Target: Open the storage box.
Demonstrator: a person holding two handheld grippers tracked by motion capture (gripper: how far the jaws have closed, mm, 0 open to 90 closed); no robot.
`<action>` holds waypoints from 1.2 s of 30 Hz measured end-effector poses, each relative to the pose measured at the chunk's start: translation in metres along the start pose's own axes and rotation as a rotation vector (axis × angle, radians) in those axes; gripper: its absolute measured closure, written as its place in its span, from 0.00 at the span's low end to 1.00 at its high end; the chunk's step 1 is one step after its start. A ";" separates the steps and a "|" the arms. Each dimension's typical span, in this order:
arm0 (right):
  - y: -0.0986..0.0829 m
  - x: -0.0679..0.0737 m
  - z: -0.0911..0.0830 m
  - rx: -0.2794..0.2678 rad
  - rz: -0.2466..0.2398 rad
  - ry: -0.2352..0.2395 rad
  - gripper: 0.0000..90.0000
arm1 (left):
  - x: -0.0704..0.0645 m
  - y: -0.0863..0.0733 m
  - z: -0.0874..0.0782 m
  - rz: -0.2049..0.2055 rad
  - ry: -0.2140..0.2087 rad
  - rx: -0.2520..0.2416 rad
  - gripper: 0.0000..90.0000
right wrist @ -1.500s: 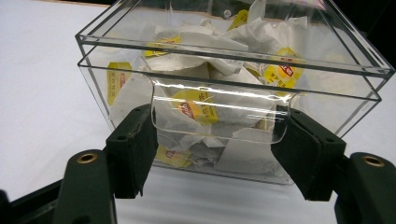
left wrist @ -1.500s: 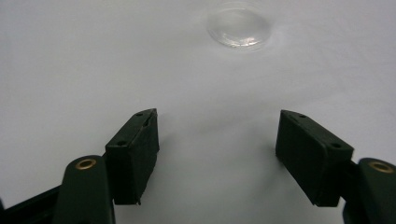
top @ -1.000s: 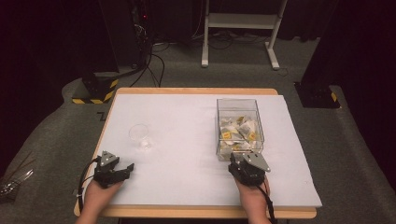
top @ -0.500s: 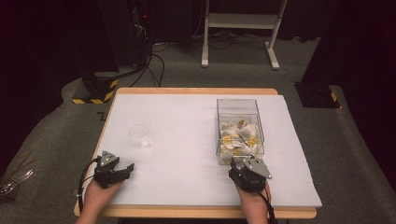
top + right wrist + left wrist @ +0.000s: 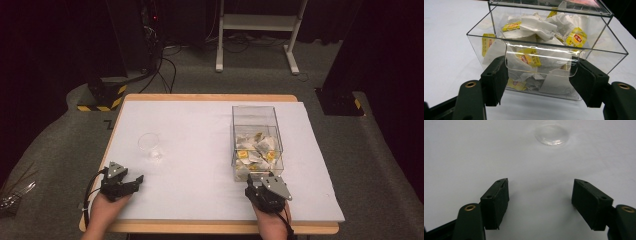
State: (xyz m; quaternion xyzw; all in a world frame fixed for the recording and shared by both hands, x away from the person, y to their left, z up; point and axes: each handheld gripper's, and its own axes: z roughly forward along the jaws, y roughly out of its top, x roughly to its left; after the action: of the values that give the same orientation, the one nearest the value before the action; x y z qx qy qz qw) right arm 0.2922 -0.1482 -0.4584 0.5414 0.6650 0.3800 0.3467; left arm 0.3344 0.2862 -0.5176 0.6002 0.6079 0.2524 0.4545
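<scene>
While both hands rest at the near edge of the counter (image 5: 200, 125), each one holds a gripper w/ nothing in it. The left gripper (image 5: 131, 183) sits low at the near left corner. Its fingers (image 5: 496, 202) are spread wide over bare white counter, and they touch nothing. A clear cup (image 5: 149, 145) stands a bit ahead of it, not touching. In the left gripper view the cup (image 5: 552, 136) is up at the top, well past the fingers.

The right gripper (image 5: 256, 189) sits at the near right side, just in front of a clear box (image 5: 255, 142). Its fingers (image 5: 495, 80) are spread wide too. In the right gripper view they sit on both sides of the scooped opening in the box's (image 5: 544, 50) front wall. I can't tell if they touch the box or are just near it. They hold nothing.

Tea bags (image 5: 256, 152) fill the bottom of the box. They are white paper packs w/ yellow tags (image 5: 576, 37), all piled up & crumpled. Some press on the front wall, right behind the opening. The box stands upright on the right half of the counter, well apart from the cup.
</scene>
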 end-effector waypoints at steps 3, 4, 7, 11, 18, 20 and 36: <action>-0.001 0.000 -0.002 0.000 0.000 0.001 0.36 | 0.000 0.000 0.000 -0.001 0.000 -0.001 0.34; -0.001 0.000 -0.002 0.000 0.000 0.001 0.36 | 0.000 0.000 0.000 -0.003 0.000 -0.003 0.34; -0.001 0.000 -0.003 0.000 0.000 0.001 0.36 | 0.000 0.000 0.000 -0.001 0.000 -0.001 0.34; -0.001 -0.001 -0.003 0.003 0.003 0.013 0.33 | 0.000 0.000 0.000 0.002 0.000 0.002 0.34; 0.001 -0.005 -0.005 -0.004 0.004 0.022 0.29 | 0.000 0.000 0.000 0.003 0.000 0.002 0.34; 0.001 -0.006 -0.007 -0.003 0.008 0.027 0.29 | 0.000 0.000 0.000 0.005 -0.001 0.005 0.34; 0.002 -0.034 -0.020 -0.031 0.038 0.065 0.34 | 0.000 0.000 0.000 -0.001 0.000 -0.001 0.34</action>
State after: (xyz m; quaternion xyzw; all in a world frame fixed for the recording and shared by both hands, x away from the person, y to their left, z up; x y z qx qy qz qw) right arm 0.2812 -0.1836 -0.4451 0.5357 0.6599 0.4141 0.3258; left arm 0.3344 0.2861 -0.5177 0.5996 0.6081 0.2527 0.4548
